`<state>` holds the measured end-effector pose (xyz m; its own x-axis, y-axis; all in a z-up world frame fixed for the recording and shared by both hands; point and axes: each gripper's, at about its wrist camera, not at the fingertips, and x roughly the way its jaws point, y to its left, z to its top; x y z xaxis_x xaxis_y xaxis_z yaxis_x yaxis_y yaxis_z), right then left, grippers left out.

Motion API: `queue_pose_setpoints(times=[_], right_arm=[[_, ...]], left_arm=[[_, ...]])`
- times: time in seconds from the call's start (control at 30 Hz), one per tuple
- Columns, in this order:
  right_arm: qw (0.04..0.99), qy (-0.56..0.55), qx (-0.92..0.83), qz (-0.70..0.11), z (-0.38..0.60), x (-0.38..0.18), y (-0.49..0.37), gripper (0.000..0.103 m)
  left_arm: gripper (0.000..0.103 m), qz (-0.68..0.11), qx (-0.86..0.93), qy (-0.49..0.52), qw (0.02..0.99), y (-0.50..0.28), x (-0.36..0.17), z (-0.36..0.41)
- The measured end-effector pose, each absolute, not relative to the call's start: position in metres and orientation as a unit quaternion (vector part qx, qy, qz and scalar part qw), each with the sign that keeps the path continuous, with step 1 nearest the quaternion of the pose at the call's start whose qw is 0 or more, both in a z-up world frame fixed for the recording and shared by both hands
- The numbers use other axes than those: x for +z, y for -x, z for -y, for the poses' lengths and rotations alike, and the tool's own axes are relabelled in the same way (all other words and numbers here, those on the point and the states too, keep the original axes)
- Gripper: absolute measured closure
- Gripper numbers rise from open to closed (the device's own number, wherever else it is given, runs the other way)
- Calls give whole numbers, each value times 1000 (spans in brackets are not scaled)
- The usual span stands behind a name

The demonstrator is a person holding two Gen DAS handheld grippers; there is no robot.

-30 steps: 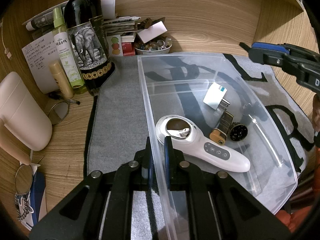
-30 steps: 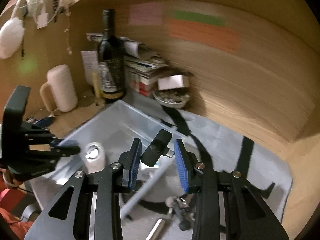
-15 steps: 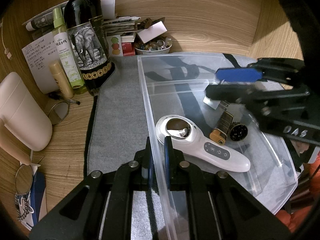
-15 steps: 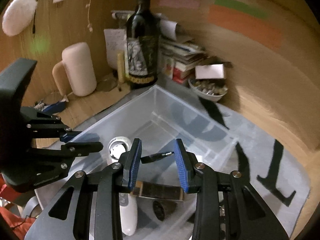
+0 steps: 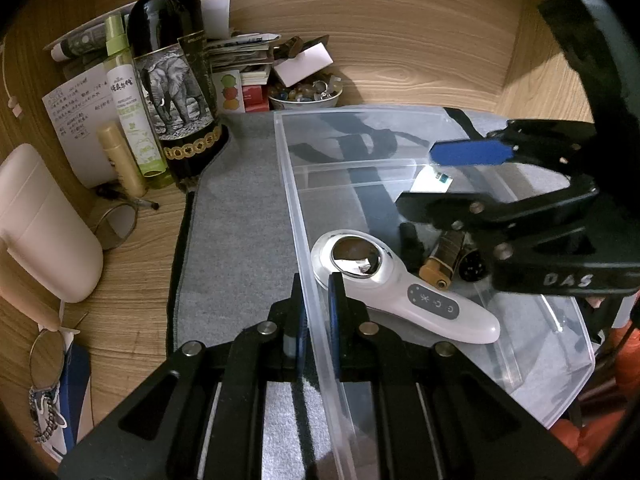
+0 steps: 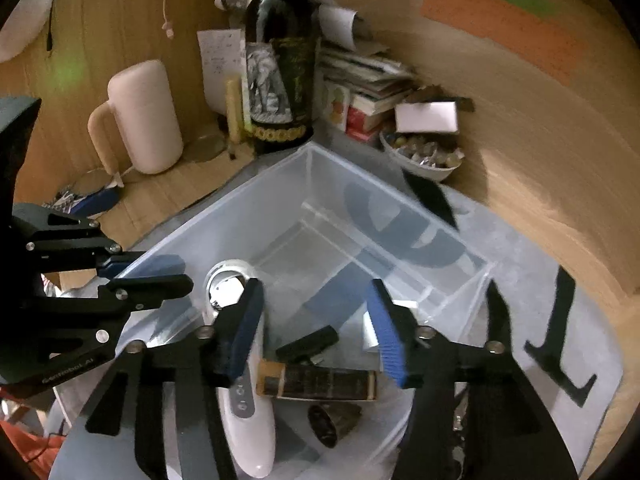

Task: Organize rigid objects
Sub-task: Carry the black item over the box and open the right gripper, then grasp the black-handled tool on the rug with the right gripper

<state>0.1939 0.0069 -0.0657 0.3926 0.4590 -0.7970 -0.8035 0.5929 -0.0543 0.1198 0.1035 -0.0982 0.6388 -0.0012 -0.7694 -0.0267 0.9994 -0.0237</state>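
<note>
A clear plastic bin (image 5: 288,184) (image 6: 280,176) stands on a grey mat. My left gripper (image 5: 316,312) is shut on the bin's near wall. My right gripper (image 6: 316,328) hangs open and empty above the bin; it also shows in the left wrist view (image 5: 436,180). Below it a small black adapter (image 6: 307,345) (image 5: 410,240) lies on the bin floor. Beside it lie a white handheld device (image 5: 400,292) (image 6: 244,408), a brown lighter (image 6: 316,381) (image 5: 442,258), a round black part (image 6: 324,426) and a white plug (image 5: 430,182).
A dark wine bottle (image 5: 176,92), a green spray bottle (image 5: 132,108) and a pink jug (image 5: 40,232) stand left of the mat. A bowl of small items (image 5: 306,94) and stacked papers sit at the back. Wooden walls close the back and right.
My right gripper moved over the bin, opened wide and let go of the black adapter, which now lies on the bin floor. My left gripper stayed on the bin wall.
</note>
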Motion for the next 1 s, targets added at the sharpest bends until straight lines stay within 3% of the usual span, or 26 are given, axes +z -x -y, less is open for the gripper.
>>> queue_pose_setpoints(times=[0.6,1.0], right_arm=[[872,197,305,-327,78,-7,-198,46],[848,191,257,-422,127,-72,-206,46]], left_arm=[[95,-425,7,16,905,-120,-98,-104],[95,-425,7,16,905,-120,-98,-104]])
